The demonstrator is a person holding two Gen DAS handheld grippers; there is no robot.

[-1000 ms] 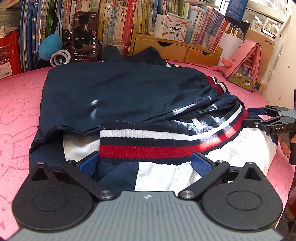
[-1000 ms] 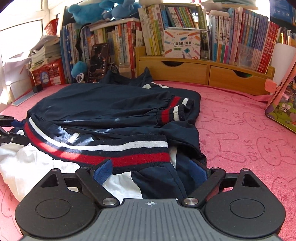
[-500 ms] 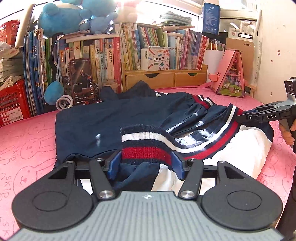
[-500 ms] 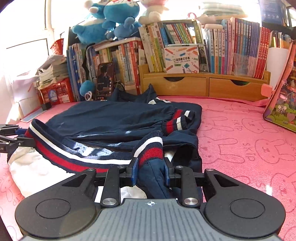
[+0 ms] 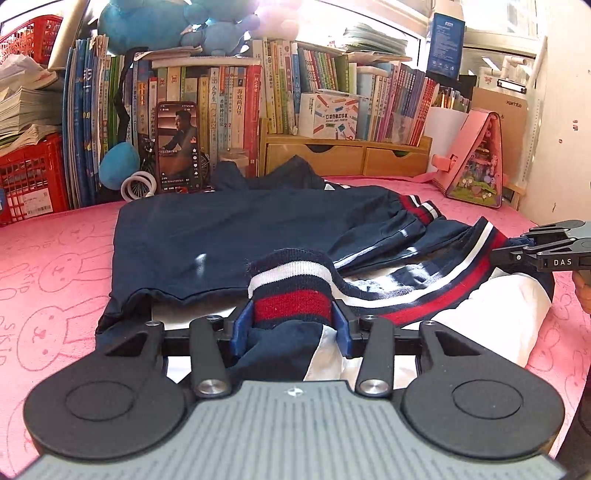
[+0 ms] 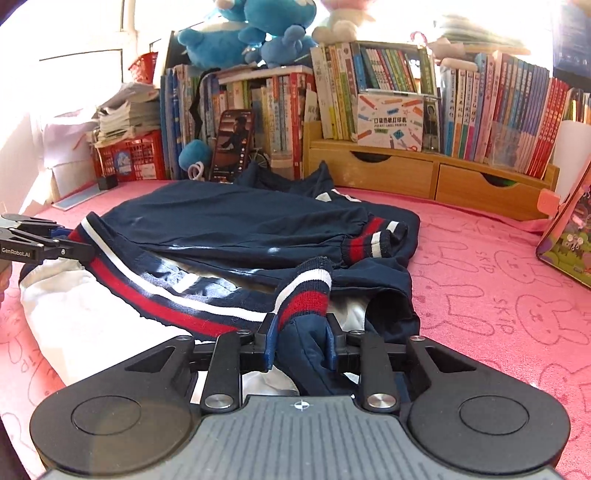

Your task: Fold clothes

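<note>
The navy jacket [image 5: 229, 236] is smooth, faintly glossy cloth; its striped hem band [image 5: 291, 291] is ribbed knit. The pink mat [image 6: 498, 288] looks matt and finely textured; the drawer unit [image 6: 424, 177] is pale wood.

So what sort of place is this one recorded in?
Most likely a home study or a child's room. Rows of books line the back above wooden drawers, blue plush toys sit on top, and the navy jacket lies on a pink bunny-print cloth.

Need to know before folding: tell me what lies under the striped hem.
Under the striped hem white lining shows on the pink mat. Anything further beneath is covered by fabric.
</note>
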